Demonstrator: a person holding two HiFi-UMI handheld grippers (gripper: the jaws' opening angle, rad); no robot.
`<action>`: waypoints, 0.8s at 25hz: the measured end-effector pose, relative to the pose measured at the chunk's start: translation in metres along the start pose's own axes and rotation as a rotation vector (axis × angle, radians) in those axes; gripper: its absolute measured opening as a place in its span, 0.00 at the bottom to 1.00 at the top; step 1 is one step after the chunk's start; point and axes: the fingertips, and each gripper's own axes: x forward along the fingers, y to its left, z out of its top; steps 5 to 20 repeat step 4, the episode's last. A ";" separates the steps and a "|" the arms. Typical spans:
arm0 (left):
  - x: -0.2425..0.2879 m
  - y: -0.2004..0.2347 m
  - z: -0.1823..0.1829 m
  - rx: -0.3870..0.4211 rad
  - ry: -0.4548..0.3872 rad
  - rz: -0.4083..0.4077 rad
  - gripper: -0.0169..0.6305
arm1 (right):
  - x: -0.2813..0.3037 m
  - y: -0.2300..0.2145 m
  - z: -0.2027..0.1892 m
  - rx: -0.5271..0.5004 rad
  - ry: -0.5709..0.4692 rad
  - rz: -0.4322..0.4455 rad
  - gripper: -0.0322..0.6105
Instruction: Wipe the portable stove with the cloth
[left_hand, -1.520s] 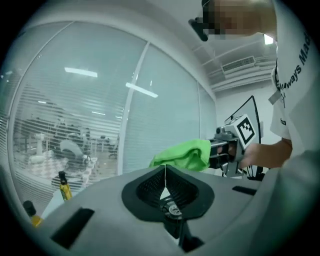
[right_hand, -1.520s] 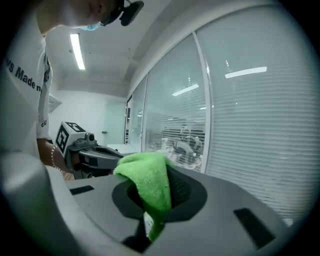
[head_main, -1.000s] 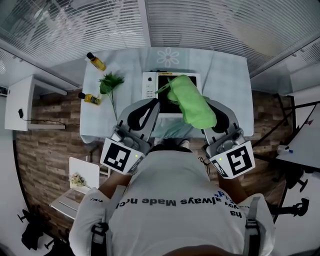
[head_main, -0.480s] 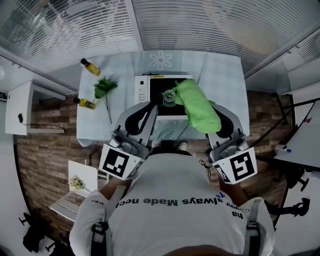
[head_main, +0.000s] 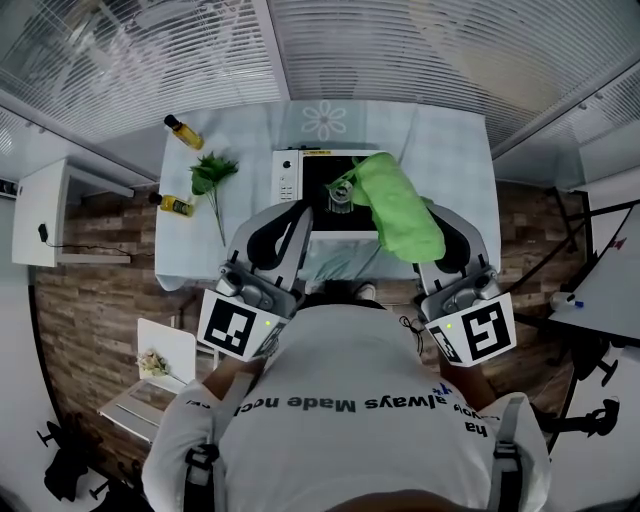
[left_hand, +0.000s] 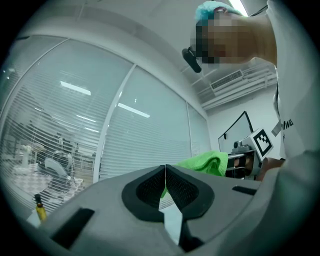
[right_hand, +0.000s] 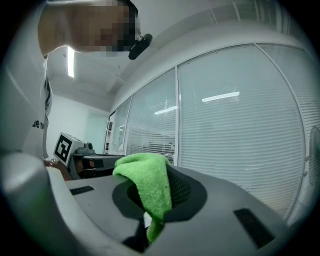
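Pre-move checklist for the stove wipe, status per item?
1. Cloth held: ok. Right gripper is shut on the green cloth.
2. Left gripper free: ok. Jaws together, nothing between them.
3. Cloth above the portable stove: ok in the head view.
4. Cloth touching the stove top: cannot tell.
5. Stove top free of objects: cannot tell. The cloth hides its right part.
6. Bottles and plant away from the stove: ok, off to its left.
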 end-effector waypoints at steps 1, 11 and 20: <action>0.000 0.000 0.000 0.001 0.002 -0.001 0.05 | 0.001 0.000 0.000 -0.001 0.001 0.001 0.09; -0.001 0.000 -0.003 -0.001 0.014 -0.005 0.05 | 0.003 0.002 -0.002 -0.001 0.002 0.006 0.09; -0.001 0.000 -0.003 -0.001 0.014 -0.005 0.05 | 0.003 0.002 -0.002 -0.001 0.002 0.006 0.09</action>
